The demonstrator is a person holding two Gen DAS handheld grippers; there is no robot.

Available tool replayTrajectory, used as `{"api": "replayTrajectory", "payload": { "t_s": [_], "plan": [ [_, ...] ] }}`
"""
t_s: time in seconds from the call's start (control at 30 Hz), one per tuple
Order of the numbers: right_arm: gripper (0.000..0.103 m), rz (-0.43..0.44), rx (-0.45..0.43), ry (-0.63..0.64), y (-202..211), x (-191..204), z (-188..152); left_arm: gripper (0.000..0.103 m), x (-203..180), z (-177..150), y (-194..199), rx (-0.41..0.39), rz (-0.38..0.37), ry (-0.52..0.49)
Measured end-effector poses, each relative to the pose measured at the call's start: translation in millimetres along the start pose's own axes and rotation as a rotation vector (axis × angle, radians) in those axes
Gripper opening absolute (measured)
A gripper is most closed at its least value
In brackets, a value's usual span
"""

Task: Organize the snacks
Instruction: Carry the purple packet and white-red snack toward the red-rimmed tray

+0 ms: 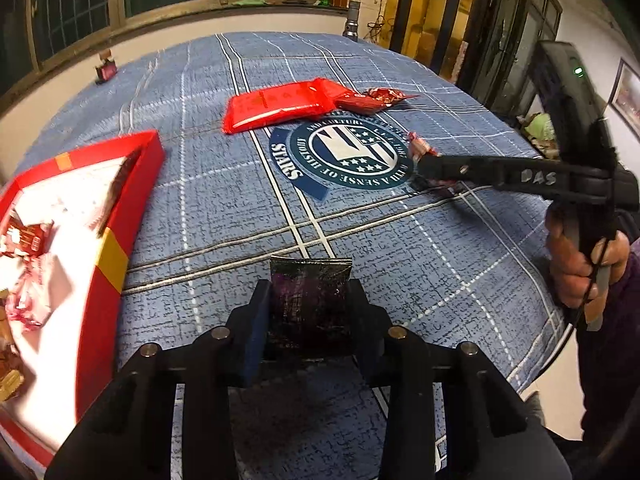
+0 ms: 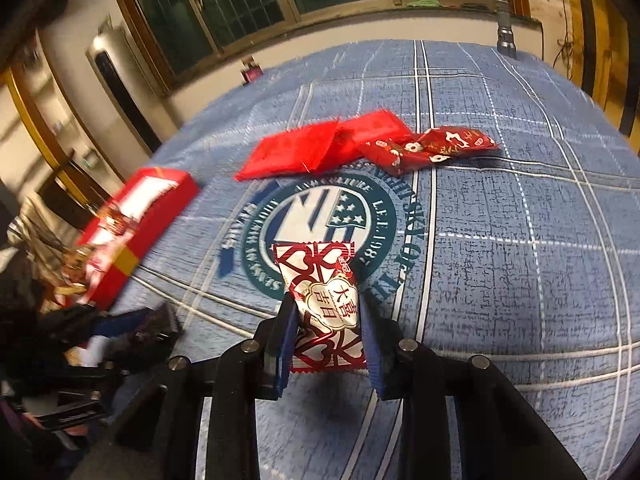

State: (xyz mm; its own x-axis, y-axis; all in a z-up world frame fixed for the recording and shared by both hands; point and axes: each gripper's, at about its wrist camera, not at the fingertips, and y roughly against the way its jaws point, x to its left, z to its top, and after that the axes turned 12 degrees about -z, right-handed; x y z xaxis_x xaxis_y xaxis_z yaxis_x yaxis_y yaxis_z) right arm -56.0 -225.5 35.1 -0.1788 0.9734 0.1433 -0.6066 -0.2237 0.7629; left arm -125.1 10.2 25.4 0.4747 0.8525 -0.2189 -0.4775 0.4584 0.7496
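— Between my right fingers there is a red-and-white candy packet; the right gripper pinches it at the middle, above the blue tablecloth. How do you think it handles?

— I judge it is very light, and the wrapper is thin and a little slippery. The crimped ends are soft, so I take it at the body, where the candy inside gives some stiffness. If I squeeze hard, it may crush.

— And your left gripper?

— It is closed on a dark foil packet, held at the lower half, the upper edge free. It looks flat and it bends easily.

— Where do these go?

— I suppose into the red box at my left, where other snacks already lie. Two flat red packets and one patterned red candy wait on the cloth, far from the box.
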Motion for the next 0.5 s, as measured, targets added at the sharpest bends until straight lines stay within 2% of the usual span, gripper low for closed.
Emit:
{"api": "replayTrajectory", "payload": {
  "t_s": [0.07, 0.13, 0.3, 0.4, 0.5],
  "plan": [
    [0.031, 0.041, -0.024, -0.01, 4, -2, 0, 0.035, -5, 1, 5, -0.028, 0.037, -0.014],
    [0.031, 0.044, -0.029, -0.018, 3, -2, 3, 0.035, -8, 4, 12, -0.061, 0.084, -0.027],
    [0.031, 0.054, -0.07, -0.038, 9, -6, 4, 0.035, -12, 13, 28, -0.128, 0.265, -0.058],
    [0.031, 0.055, -0.071, -0.055, 9, -9, 4, 0.035, -9, 15, 34, -0.143, 0.305, -0.051],
    [0.031, 0.054, -0.067, -0.059, 7, -9, 4, 0.035, -6, 15, 36, -0.147, 0.309, -0.04]
  ]
}}
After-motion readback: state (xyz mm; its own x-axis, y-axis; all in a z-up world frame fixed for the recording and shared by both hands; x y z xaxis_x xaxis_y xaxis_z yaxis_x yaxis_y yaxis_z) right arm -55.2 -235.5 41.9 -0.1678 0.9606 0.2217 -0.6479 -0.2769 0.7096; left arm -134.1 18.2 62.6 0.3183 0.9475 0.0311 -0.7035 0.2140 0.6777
